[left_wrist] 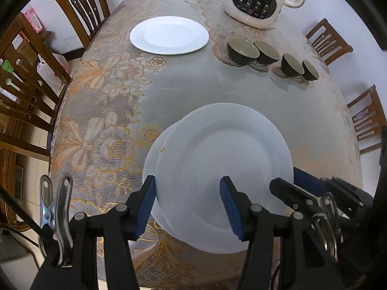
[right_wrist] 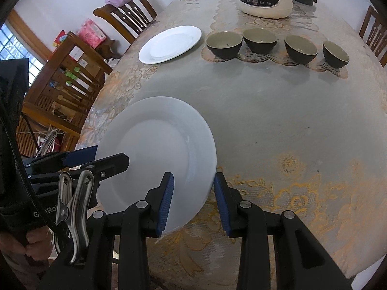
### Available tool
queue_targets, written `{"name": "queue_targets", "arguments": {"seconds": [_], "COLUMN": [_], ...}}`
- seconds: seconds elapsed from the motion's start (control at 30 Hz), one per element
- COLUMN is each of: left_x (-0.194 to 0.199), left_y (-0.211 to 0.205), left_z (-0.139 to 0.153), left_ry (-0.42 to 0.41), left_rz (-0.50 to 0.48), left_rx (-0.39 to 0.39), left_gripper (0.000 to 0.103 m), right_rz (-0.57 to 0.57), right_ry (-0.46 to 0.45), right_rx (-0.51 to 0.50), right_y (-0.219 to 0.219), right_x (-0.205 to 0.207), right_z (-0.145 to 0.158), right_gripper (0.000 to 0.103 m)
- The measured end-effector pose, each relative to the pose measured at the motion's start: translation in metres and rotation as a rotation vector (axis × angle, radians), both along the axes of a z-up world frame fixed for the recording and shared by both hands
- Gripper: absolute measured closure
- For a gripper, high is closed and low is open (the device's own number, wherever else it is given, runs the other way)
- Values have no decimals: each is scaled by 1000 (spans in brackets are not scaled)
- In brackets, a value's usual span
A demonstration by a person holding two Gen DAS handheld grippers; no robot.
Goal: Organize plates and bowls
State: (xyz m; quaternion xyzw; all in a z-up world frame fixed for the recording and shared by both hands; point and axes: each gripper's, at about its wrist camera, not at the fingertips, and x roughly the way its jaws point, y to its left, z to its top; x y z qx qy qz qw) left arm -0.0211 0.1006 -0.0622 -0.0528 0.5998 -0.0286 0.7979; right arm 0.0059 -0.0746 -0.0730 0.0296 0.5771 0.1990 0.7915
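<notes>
A stack of white plates (left_wrist: 222,164) lies at the near end of the table; it also shows in the right wrist view (right_wrist: 157,149). My left gripper (left_wrist: 188,205) is open, its jaws astride the near left rim of the stack. My right gripper (right_wrist: 193,200) is open, its jaws astride the stack's right rim; it shows in the left wrist view (left_wrist: 290,183). Another white plate (left_wrist: 169,35) lies alone further up the table (right_wrist: 170,43). Several dark bowls with pale insides (right_wrist: 223,43) stand in a row on doilies (left_wrist: 243,50).
A cream electric kettle (left_wrist: 256,0) stands at the far end behind the bowls. Wooden chairs (left_wrist: 79,7) line both sides of the table. A lace tablecloth (left_wrist: 101,145) under clear film covers the table. A shelf with clutter (right_wrist: 63,77) stands to the left.
</notes>
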Motion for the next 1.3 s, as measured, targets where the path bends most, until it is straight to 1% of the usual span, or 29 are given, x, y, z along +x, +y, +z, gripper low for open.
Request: {"name": "queue_targets", "arguments": {"seconds": [0.13, 0.3, 0.37, 0.47, 0.73, 0.9, 1.03, 1.3], "left_x": [0, 0, 0, -1, -2, 0, 2, 3], "left_y": [7, 10, 11, 13, 7, 7, 4, 9], "left_z": [-4, -8, -9, -12, -14, -16, -17, -14], "left_ry": [13, 11, 16, 26, 5, -10, -28, -30], "left_rz": [7, -11, -13, -15, -56, -77, -112, -98], "left_rx": [-27, -16, -20, -26, 12, 56, 79, 54], "left_gripper": [46, 46, 48, 48, 49, 49, 50, 50], "right_rz": [-21, -31, -35, -48, -72, -69, -71, -75], "right_ry": [6, 13, 19, 27, 44, 33, 23, 33], "right_rx": [0, -12, -24, -30, -34, -39, -58, -40], "right_y": [1, 7, 10, 11, 13, 16, 19, 15], "right_x": [-1, -2, -3, -3, -4, -4, -4, -4], "right_z": [-2, -6, -8, -10, -15, -16, -17, -18], "right_gripper": [66, 66, 66, 66, 67, 67, 68, 68]}}
